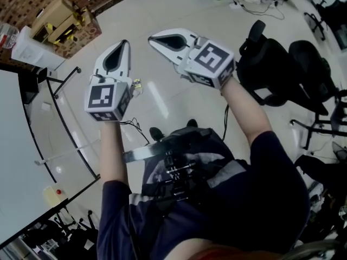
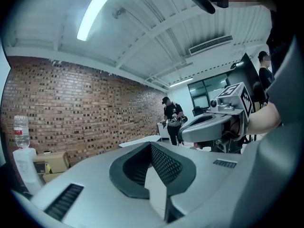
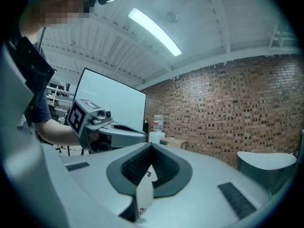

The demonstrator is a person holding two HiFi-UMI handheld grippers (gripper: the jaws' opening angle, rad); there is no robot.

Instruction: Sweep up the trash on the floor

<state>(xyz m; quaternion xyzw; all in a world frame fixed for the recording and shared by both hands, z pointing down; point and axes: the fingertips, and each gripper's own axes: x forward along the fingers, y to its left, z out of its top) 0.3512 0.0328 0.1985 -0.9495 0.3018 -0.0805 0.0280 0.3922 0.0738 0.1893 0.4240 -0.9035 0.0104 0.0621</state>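
Note:
Both grippers are held up at about chest height, pointing out across the room. In the head view my left gripper (image 1: 124,43) is shut with nothing in it. My right gripper (image 1: 154,37) beside it is shut and empty too, angled toward the left one. The left gripper view shows its closed jaws (image 2: 151,147) and the right gripper (image 2: 223,112) at the right. The right gripper view shows its closed jaws (image 3: 152,147) and the left gripper (image 3: 97,122) at the left. A small yellowish scrap (image 1: 136,85) lies on the glossy floor (image 1: 162,15) below the left gripper. No broom or dustpan is visible.
Cardboard boxes (image 1: 65,23) stand by the brick wall (image 2: 71,108) at the back left, near a water bottle (image 2: 20,132). A whiteboard on a wheeled frame (image 1: 16,145) fills the left. Black office chairs (image 1: 276,64) crowd the right. A person (image 2: 172,118) stands far off.

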